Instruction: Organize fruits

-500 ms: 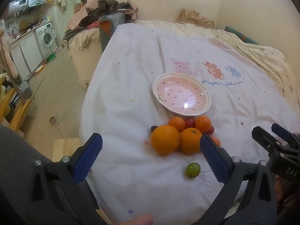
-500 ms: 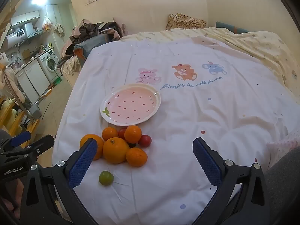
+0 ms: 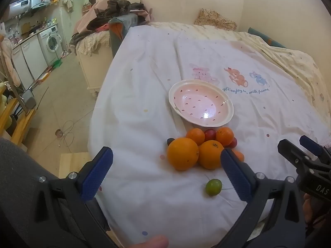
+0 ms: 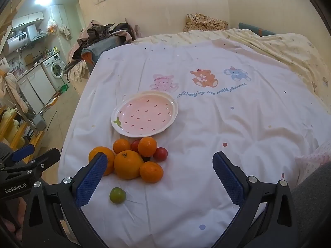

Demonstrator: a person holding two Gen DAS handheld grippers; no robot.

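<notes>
A heap of oranges (image 3: 183,153) (image 4: 128,164) with small red fruits (image 4: 160,154) lies on the white sheet, just in front of an empty pink plate (image 3: 200,103) (image 4: 144,115). One small green fruit (image 3: 213,186) (image 4: 117,194) lies apart, nearer to me. My left gripper (image 3: 165,165) hovers open above the heap's near side, nothing between its blue pads. My right gripper (image 4: 159,169) is open too, held over the sheet right of the heap, empty. Each gripper shows at the edge of the other's view.
The fruits lie near the left edge of the bed (image 3: 269,107); beyond it the floor (image 3: 62,107) drops away. A cluttered chair with clothes (image 3: 111,20) stands at the bed's far left. A washing machine (image 3: 51,41) is at the back left.
</notes>
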